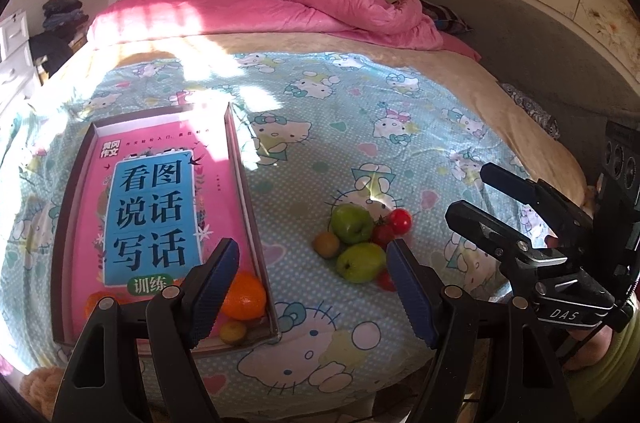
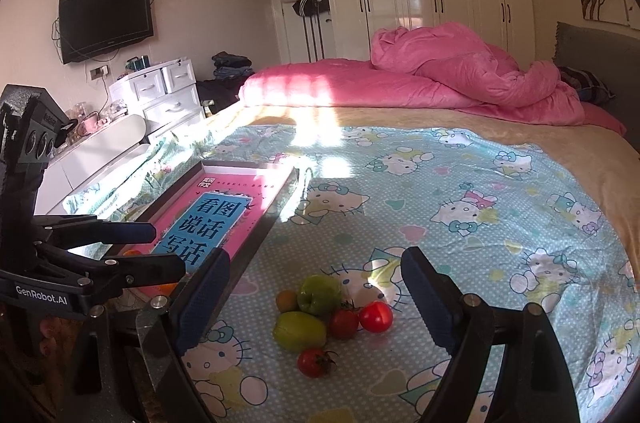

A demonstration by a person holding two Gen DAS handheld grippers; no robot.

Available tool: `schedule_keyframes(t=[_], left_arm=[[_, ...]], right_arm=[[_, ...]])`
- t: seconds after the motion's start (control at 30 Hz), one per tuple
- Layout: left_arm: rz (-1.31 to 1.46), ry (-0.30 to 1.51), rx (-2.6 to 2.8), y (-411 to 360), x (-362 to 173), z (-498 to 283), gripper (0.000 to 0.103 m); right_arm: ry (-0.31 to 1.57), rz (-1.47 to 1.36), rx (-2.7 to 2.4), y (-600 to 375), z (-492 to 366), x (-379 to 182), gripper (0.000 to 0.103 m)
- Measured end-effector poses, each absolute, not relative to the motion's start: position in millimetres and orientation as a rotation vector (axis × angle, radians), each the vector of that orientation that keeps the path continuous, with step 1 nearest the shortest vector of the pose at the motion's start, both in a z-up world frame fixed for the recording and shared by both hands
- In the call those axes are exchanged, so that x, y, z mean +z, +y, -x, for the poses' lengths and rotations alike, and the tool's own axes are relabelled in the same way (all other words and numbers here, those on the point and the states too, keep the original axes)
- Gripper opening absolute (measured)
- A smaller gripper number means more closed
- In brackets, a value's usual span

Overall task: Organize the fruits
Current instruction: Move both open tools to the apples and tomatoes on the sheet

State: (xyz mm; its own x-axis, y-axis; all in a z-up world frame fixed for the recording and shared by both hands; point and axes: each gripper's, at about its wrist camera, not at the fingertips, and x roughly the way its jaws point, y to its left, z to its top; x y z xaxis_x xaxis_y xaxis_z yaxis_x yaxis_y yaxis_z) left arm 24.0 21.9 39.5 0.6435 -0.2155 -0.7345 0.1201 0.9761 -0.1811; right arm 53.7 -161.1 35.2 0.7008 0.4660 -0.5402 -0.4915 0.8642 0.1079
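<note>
A pile of fruit lies on the Hello Kitty sheet: two green apples (image 1: 352, 223) (image 2: 299, 331), three red tomatoes (image 2: 375, 316) and a small brown fruit (image 1: 326, 244). A shallow box (image 1: 236, 159) lined with a pink book holds an orange (image 1: 244, 296) and a small yellow-brown fruit (image 1: 233, 331) at its near end. My left gripper (image 1: 312, 295) is open and empty, between the box and the pile. My right gripper (image 2: 316, 297) is open and empty, above the pile; it also shows in the left wrist view (image 1: 472, 195).
The bed (image 2: 520, 127) carries a bunched pink duvet (image 2: 460, 71) at the far end. White drawers (image 2: 168, 95) and a wall TV (image 2: 106, 21) stand to the left. A grey headboard (image 1: 540, 35) runs along the right.
</note>
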Motion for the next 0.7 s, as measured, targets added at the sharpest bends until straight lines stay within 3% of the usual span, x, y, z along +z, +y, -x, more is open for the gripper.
schedule_keyframes(t=[0.7], left_arm=[[0.084,0.932,-0.241,4.5,10.9,-39.3,0.077]], right_arm=[[0.744,0.033,0.455,-187.8,-56.8,6.5,0.087]])
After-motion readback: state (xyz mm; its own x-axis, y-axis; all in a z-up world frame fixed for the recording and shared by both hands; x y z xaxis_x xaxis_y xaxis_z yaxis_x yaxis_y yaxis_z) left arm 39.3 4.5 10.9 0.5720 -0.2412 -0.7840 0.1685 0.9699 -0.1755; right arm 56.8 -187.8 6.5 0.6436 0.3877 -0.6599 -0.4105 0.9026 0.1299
